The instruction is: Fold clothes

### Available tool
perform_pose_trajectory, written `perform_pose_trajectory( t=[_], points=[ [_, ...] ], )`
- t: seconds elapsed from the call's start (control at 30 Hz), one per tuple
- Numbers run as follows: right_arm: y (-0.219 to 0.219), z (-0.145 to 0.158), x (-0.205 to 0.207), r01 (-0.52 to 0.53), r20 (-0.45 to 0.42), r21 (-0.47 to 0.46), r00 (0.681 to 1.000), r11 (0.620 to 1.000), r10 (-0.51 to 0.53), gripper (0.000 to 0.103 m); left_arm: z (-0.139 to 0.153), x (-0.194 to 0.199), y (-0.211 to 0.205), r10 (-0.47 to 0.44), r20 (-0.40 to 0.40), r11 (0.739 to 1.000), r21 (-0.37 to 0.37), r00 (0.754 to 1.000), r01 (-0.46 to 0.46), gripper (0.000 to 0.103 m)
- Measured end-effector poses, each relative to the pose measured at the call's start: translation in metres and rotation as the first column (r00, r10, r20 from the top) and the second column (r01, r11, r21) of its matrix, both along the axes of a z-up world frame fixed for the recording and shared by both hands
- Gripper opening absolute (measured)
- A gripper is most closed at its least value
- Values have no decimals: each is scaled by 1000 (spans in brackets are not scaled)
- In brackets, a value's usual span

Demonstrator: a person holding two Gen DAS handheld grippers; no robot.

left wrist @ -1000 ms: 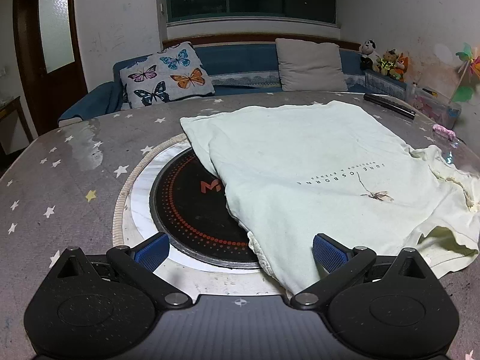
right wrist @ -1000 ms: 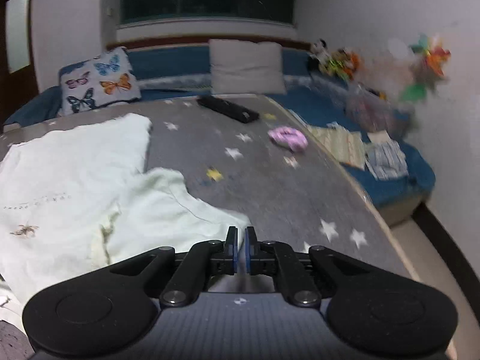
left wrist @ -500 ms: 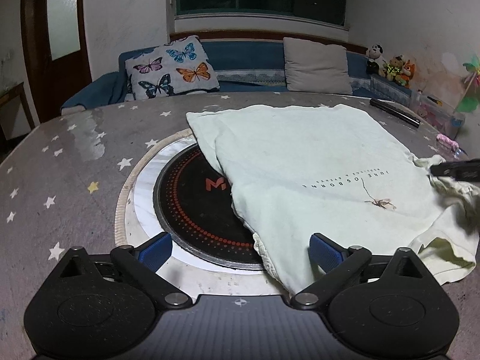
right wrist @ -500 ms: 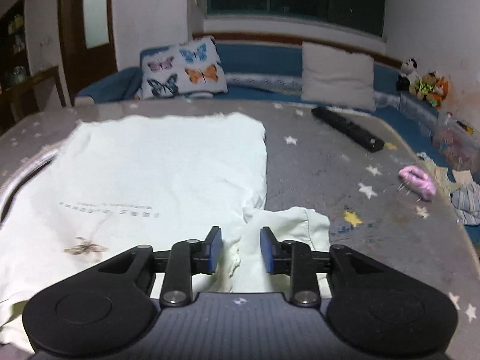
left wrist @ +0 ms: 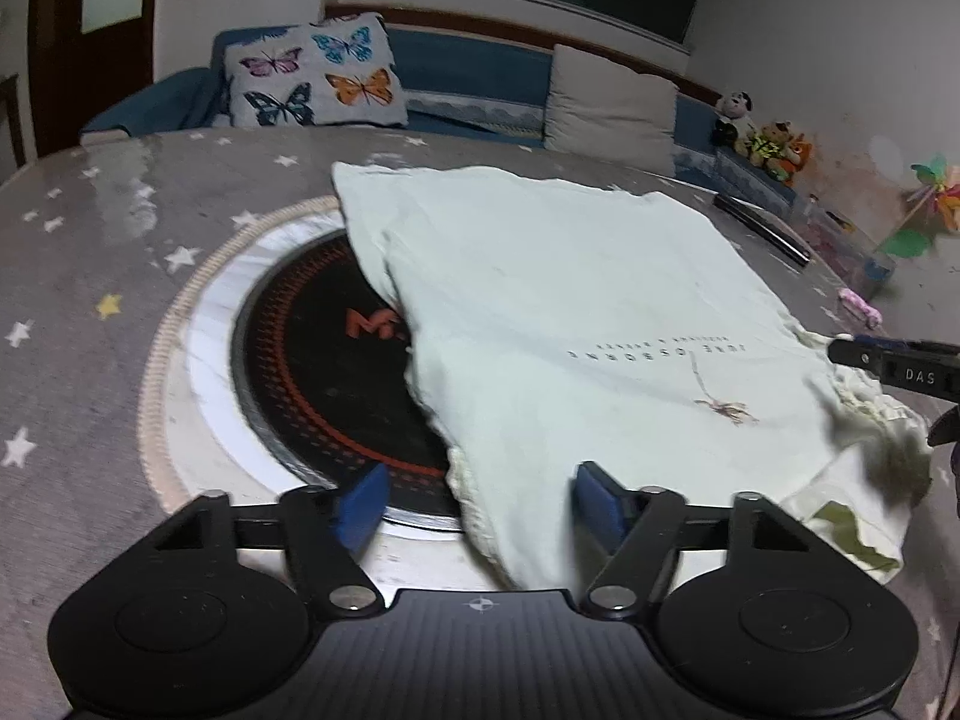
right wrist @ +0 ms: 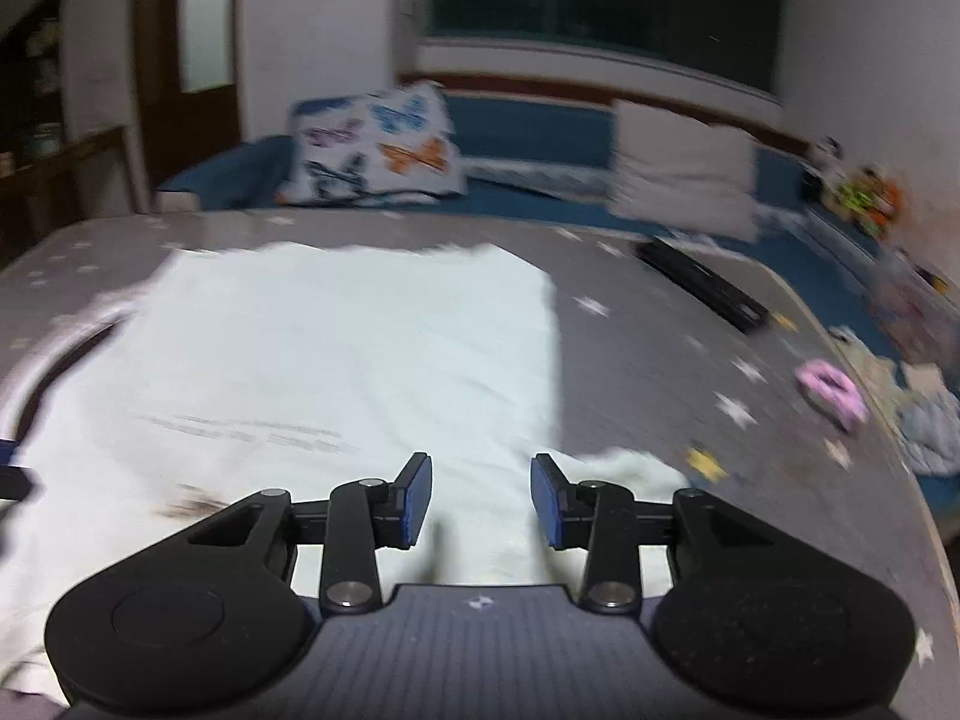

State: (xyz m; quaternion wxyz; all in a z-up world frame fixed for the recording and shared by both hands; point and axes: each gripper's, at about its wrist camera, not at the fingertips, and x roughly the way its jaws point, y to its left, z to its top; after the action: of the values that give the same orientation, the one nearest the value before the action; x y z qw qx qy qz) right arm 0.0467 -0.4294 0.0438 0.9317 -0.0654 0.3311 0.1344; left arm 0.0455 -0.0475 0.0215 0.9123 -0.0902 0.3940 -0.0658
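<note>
A pale green T-shirt (left wrist: 570,312) with a small line of print lies spread on the star-patterned table (left wrist: 90,240). Its left part covers some of a round black cooktop. My left gripper (left wrist: 480,504) is at the shirt's near corner and its jaws are closing. The cloth lies between the blue pads (left wrist: 360,510), with a gap still showing on the left side. My right gripper (right wrist: 480,498) hovers over the shirt (right wrist: 330,360) near its crumpled sleeve (right wrist: 630,468). Its jaws are opening and the pads are not pressing on the cloth below them. The right gripper's tip (left wrist: 888,360) shows at the shirt's right edge.
The round cooktop (left wrist: 312,372) is set into the table, left of centre. A black remote control (right wrist: 702,288) and a pink item (right wrist: 831,390) lie on the right side of the table, near its edge. Behind the table, a blue sofa holds a butterfly cushion (left wrist: 312,81).
My left jaws have narrowed around the shirt's near corner. My right gripper has swung left, from the table's right side to over the sleeve, and its jaws have parted.
</note>
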Motion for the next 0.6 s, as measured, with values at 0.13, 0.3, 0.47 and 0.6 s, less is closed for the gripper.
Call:
perform_pose_trajectory(
  t=[0.13, 0.3, 0.47, 0.6],
  points=[
    [25, 16, -9, -107, 5, 46, 994, 993, 107, 38, 5, 5, -9, -27, 13, 999, -30, 1000, 28, 29],
    [53, 28, -24, -246, -16, 116, 968, 962, 249, 40, 19, 18, -22, -77, 48, 995, -53, 996, 80, 20],
    [80, 25, -58, -402, -42, 121, 911, 908, 409, 48, 25, 40, -30, -139, 40, 985, -101, 990, 142, 20],
    [97, 21, -79, -489, -51, 120, 866, 864, 497, 62, 24, 57, -40, -167, 12, 980, -107, 986, 167, 20]
  ],
)
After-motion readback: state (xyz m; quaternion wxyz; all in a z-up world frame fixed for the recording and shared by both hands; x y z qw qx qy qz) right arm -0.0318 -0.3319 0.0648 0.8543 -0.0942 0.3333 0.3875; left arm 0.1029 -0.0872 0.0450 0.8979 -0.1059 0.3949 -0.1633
